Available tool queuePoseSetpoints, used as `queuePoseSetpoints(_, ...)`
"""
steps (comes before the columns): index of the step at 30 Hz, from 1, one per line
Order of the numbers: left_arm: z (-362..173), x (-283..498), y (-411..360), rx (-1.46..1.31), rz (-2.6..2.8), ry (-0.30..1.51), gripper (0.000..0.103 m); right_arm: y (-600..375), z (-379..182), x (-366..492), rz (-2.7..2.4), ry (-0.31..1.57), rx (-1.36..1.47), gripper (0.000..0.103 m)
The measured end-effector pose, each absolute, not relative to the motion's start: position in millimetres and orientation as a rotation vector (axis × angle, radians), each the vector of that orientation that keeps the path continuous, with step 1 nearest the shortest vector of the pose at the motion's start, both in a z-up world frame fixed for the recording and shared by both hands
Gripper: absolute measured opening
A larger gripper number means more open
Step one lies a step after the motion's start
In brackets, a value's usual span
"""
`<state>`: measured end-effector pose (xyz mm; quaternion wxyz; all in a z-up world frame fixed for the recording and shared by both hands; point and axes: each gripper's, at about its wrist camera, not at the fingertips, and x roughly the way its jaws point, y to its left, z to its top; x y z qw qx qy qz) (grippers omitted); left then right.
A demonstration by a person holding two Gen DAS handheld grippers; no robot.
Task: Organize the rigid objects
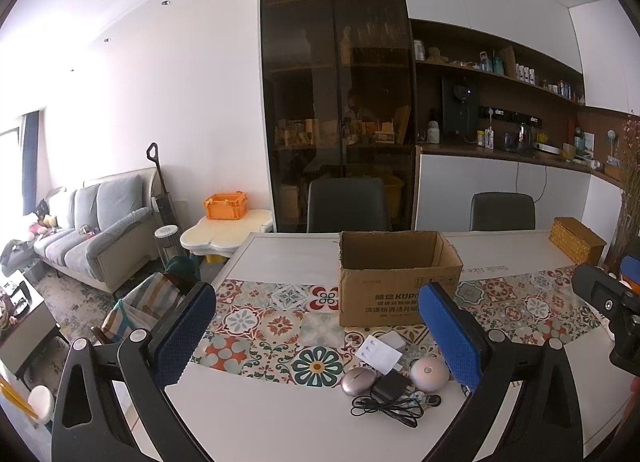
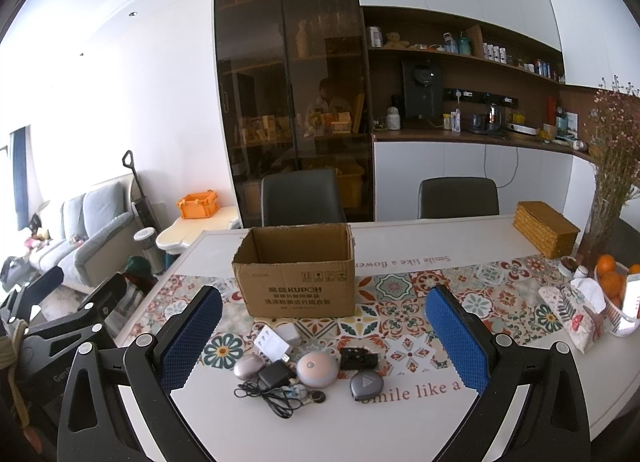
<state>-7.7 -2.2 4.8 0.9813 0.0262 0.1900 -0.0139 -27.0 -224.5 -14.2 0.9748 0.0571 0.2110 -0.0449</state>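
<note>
**Small gadgets lie clustered before an open carton as 2 grippers hover apart**

A white dining table [image 2: 360, 434], part-covered by a patterned tile-print mat [image 2: 404, 302], fills the foreground, with 2 dark chairs [image 2: 302, 196] pushed in along its far edge. An open cardboard box [image 2: 298, 286], flaps up and printed with "KUPOH", stands upright on the mat near the table's middle. A woven basket [image 2: 546, 232] sits at the far right, well apart from the box, and a bowl of oranges [image 2: 610, 282] rests at the right edge beside a printed tissue pouch [image 2: 568, 312].

The left gripper [image 1: 318, 330] and the right gripper [image 2: 322, 336] both hang above the near side of the table, each with its blue-padded fingers spread wide and nothing between them.

The rigid objects lie in a tight group on the table just in front of the box. A white charger [image 2: 272, 344] sits nearest the carton, with a smaller white plug [image 2: 290, 331] touching it. A round pink device [image 2: 317, 369] lies in the centre, a black adapter [image 2: 273, 375] just left of it, and a mauve earbud case [image 2: 248, 367] further left. A black clip-like part [image 2: 358, 358] and a grey teardrop tracker [image 2: 365, 385] lie to the right. A coiled black cable [image 2: 272, 396] trails nearest the camera.
</note>
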Motion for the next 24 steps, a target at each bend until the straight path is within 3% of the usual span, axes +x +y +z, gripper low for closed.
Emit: queuePoseSetpoints(24,4.4,-3.4,-0.8,0.042,-0.023,0.382,0.103,-223.5,-13.8,-26.9,-0.091,0.429,0.112,0.102)
